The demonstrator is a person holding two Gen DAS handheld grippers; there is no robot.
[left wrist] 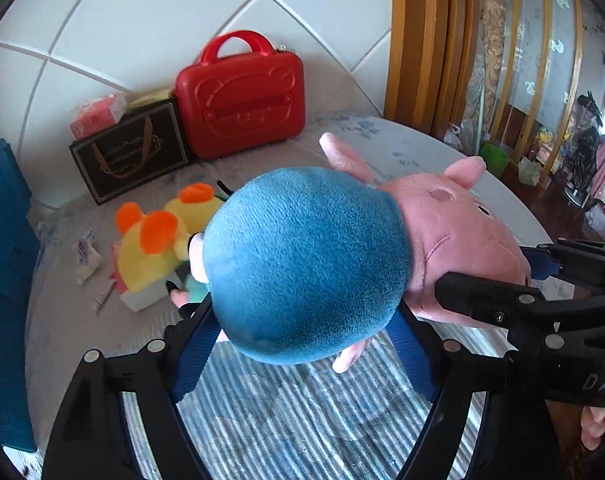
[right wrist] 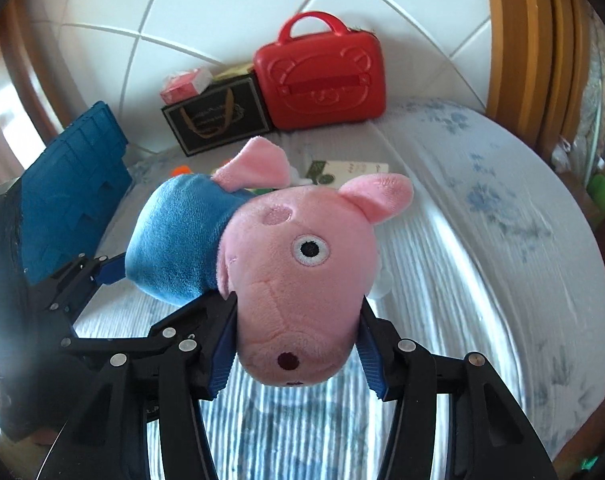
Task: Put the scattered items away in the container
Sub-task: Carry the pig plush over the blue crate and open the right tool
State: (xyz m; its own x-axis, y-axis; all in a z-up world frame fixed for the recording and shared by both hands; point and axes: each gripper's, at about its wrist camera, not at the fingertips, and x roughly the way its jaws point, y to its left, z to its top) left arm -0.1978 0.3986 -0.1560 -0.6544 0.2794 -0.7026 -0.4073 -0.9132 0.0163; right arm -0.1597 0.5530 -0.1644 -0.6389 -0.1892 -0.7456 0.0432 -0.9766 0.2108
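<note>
Fingers of the right gripper (right wrist: 298,344) clamp the pig plush (right wrist: 294,280) at its head; left gripper (left wrist: 302,328) grips its blue body, raised above the bed (right wrist: 482,240), blue crate (right wrist: 78,176) beside.

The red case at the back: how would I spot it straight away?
Look to the far end of the bed, where it meets the white tiled wall. The red case stands upright there beside a black gift bag. Only it is glossy red, with a handle and an embossed bear face.
</note>
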